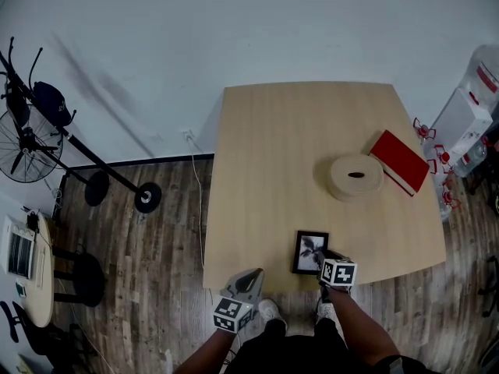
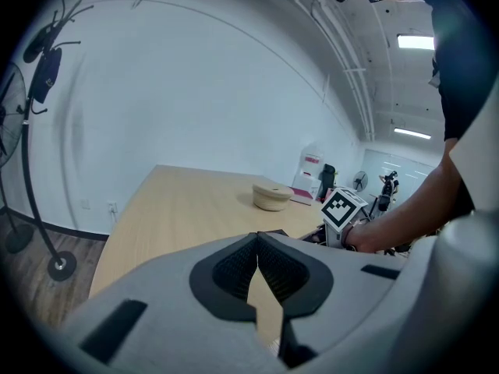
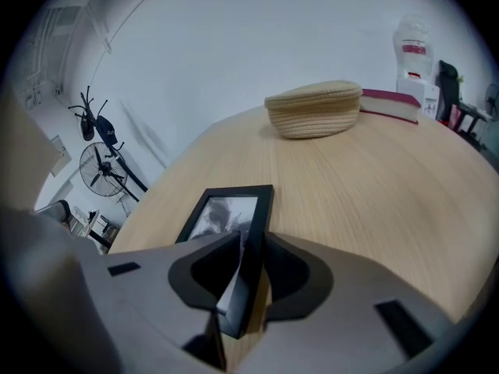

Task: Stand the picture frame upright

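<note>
**Grip made on the frame's edge; the lift comes next**

The table (image 1: 296,131) is the biggest thing I have to work on, and the picture frame (image 1: 310,252) lies on it at six o'clock, close to the near edge. As far as I can tell it is face up and flat, though its near corner may be just off the wood.

It is a small black frame with a greyish print behind glass.

My right gripper (image 1: 326,257) is clamped on the frame's side rail, toward its five o'clock corner, with the rail pinched between the pads. My left gripper (image 1: 256,273) hangs off the table edge at seven o'clock, its tips pressed together on nothing.

I judge the grasp step done. The next move calls for tipping the frame up about its far edge without letting it slide, then settling it on whatever stand it has behind.
</note>
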Available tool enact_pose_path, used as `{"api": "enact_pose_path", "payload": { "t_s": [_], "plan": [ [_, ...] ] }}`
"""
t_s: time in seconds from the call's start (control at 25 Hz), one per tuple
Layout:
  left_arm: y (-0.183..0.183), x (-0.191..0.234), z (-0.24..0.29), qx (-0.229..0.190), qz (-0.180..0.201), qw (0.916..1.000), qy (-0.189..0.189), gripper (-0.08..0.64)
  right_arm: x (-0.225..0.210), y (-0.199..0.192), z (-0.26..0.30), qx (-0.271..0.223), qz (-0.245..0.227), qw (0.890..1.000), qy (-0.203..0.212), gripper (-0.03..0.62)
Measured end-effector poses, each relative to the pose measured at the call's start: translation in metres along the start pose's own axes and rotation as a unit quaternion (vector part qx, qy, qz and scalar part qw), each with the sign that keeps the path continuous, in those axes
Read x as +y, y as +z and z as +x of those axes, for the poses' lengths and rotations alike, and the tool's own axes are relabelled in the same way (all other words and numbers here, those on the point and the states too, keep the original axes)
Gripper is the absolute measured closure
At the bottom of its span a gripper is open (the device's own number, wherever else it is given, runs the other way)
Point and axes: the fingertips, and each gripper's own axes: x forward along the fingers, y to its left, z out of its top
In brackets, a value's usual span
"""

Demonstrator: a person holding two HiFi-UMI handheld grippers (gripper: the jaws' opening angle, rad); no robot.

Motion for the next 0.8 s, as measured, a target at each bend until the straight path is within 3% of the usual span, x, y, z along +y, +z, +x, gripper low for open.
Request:
{"api": "enact_pose_path", "payload": {
  "t_s": [0.36,0.8],
  "plan": [
    [0.001,-0.012,0.0,-0.006,0.004,1.0,-0.001,0.555,-0.002,0.006,-0.019,-0.025,-0.053,0.998,0.003,0.525],
    [0.01,-0.032,0.014,-0.014,0.008,0.9998,-0.009,0.555,-0.004,0.05,-0.081,-0.106,-0.079,0.991,0.028,0.525]
  ]
}}
